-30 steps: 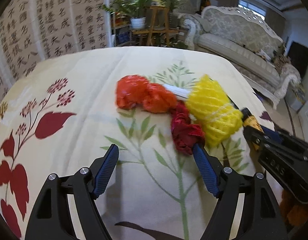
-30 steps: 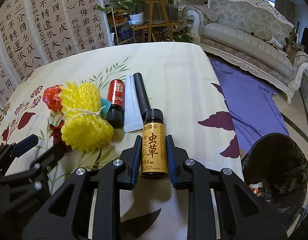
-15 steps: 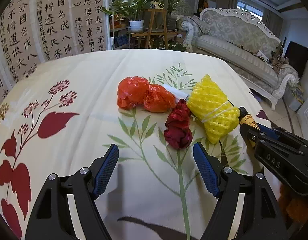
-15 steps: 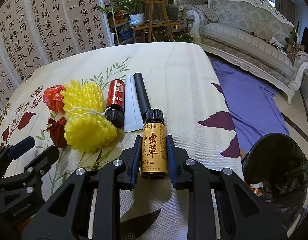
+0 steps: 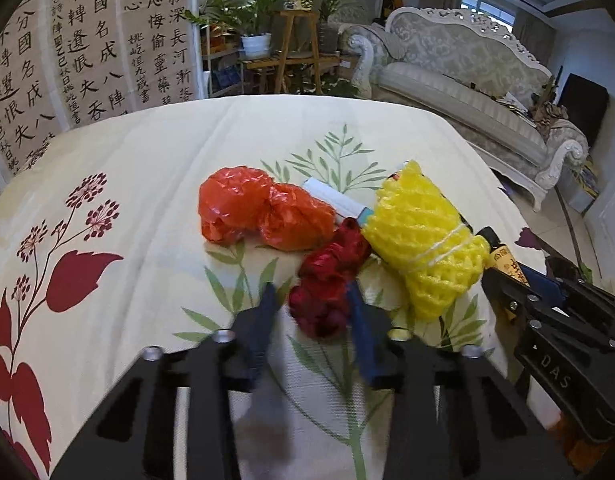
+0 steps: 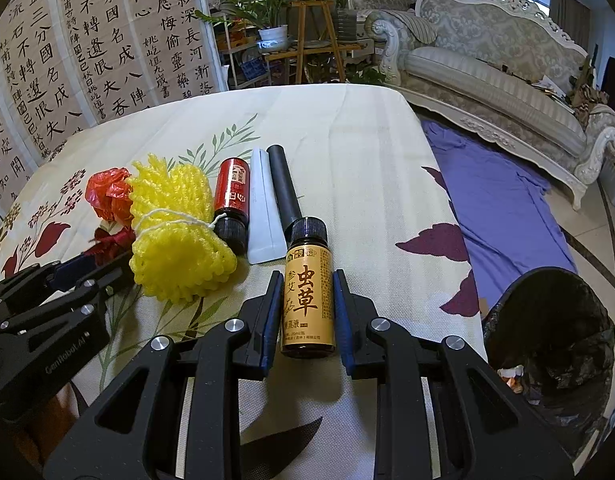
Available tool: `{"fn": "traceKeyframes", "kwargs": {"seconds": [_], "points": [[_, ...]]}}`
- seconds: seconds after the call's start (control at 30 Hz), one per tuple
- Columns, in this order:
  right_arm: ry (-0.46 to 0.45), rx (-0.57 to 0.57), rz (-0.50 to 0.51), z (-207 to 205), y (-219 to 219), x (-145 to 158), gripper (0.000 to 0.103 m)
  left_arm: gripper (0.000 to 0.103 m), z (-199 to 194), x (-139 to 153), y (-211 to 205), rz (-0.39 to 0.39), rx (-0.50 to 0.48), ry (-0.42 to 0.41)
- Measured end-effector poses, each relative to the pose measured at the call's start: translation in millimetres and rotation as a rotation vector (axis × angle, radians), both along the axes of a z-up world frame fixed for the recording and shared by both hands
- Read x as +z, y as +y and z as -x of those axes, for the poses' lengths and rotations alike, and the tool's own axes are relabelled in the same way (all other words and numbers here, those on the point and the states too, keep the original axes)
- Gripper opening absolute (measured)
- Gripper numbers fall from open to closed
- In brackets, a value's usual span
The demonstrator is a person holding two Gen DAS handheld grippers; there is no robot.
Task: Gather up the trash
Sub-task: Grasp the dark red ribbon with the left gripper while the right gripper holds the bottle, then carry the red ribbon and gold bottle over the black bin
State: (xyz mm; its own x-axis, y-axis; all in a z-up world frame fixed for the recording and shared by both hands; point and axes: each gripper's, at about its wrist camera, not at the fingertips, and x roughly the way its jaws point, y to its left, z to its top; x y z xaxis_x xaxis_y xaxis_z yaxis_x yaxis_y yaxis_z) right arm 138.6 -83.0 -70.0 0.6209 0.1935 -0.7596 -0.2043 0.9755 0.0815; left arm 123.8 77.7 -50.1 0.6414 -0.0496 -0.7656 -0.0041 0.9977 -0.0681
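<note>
A dark red crumpled wad [image 5: 327,280] lies on the flowered tablecloth [image 5: 147,184], with my left gripper [image 5: 313,300] around it. Its jaws are closing: the right finger lies against the wad, and a sliver of cloth still shows at the left finger [image 5: 267,308]. My right gripper [image 6: 303,300] is shut on an amber bottle [image 6: 307,280] with a yellow label and black cap, lying near the table's front edge. From the left wrist view, that bottle [image 5: 503,256] and the right gripper [image 5: 547,312] sit at the right.
An orange-red plastic bag [image 5: 263,212], a yellow foam net [image 5: 423,244], a small red bottle [image 6: 231,196], a white tube [image 6: 261,216] and a black tube [image 6: 283,184] lie mid-table. A black-lined bin [image 6: 547,340] stands on the floor right of the table, beside purple cloth [image 6: 491,196].
The left gripper's jaws have drawn in from wide apart to close around the dark red wad. The right gripper and its bottle have not moved.
</note>
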Motion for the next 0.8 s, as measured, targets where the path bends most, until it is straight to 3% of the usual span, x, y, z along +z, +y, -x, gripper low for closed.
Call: {"fn": "traceKeyframes", "kwargs": {"seconds": [0.27,0.8], "points": [[-0.005,0.009,0.022,3,2,0,0.024,0.022,10,1,1,0.017,-0.002,-0.004],[-0.009,0.001,0.015,49,-9,3,0.023,0.021,53,7,14,0.041,0.037,-0.026]]}}
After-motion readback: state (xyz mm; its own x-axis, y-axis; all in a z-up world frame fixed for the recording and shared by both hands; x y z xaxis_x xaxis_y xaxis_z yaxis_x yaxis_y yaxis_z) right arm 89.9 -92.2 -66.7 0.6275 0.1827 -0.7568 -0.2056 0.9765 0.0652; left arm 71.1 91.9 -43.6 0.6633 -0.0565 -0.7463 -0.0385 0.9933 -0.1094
